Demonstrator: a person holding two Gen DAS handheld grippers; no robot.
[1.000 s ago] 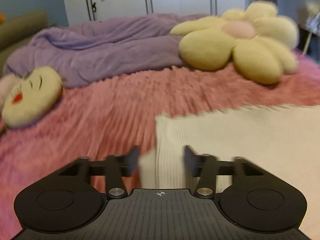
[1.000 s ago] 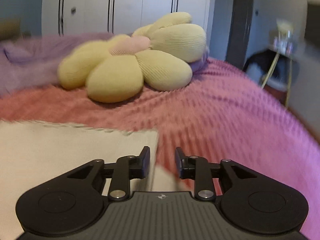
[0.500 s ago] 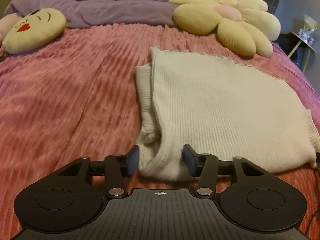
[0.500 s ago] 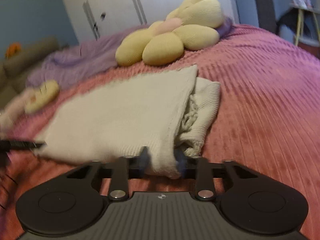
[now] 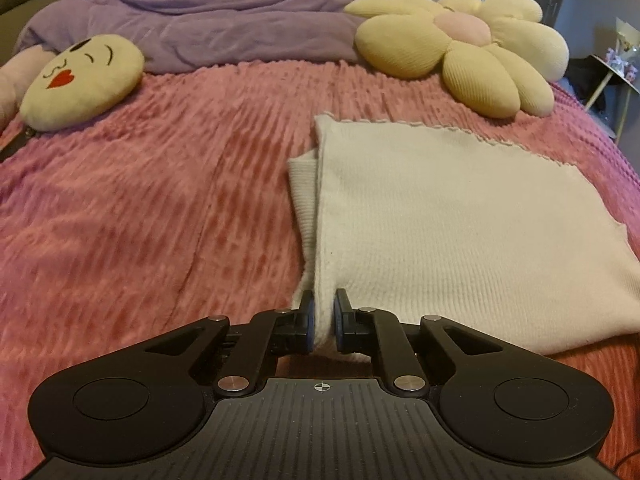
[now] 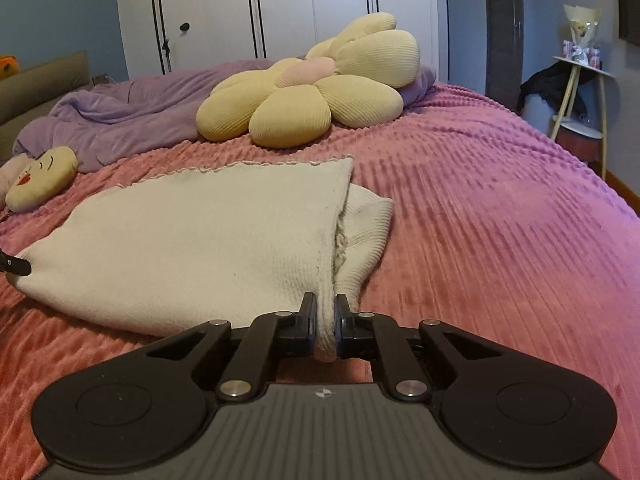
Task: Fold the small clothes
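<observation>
- Cream sweater (image 5: 452, 216) lies flat on the pink bedspread (image 5: 140, 216), in front of the flower cushion (image 5: 472, 52).
- Left gripper (image 5: 323, 316) has just been closing; its jaws now pinch the sweater's near left corner.
- Right gripper (image 6: 325, 320) is clamped likewise on the sweater's (image 6: 192, 240) near right corner.
- Only the right wrist view shows the white wardrobe (image 6: 280, 12) beyond the flower cushion (image 6: 308, 88), a side table (image 6: 580, 80), and the left gripper's tip at the sweater's far corner.
- Left wrist view shows the face cushion (image 5: 84, 80) up close.
</observation>
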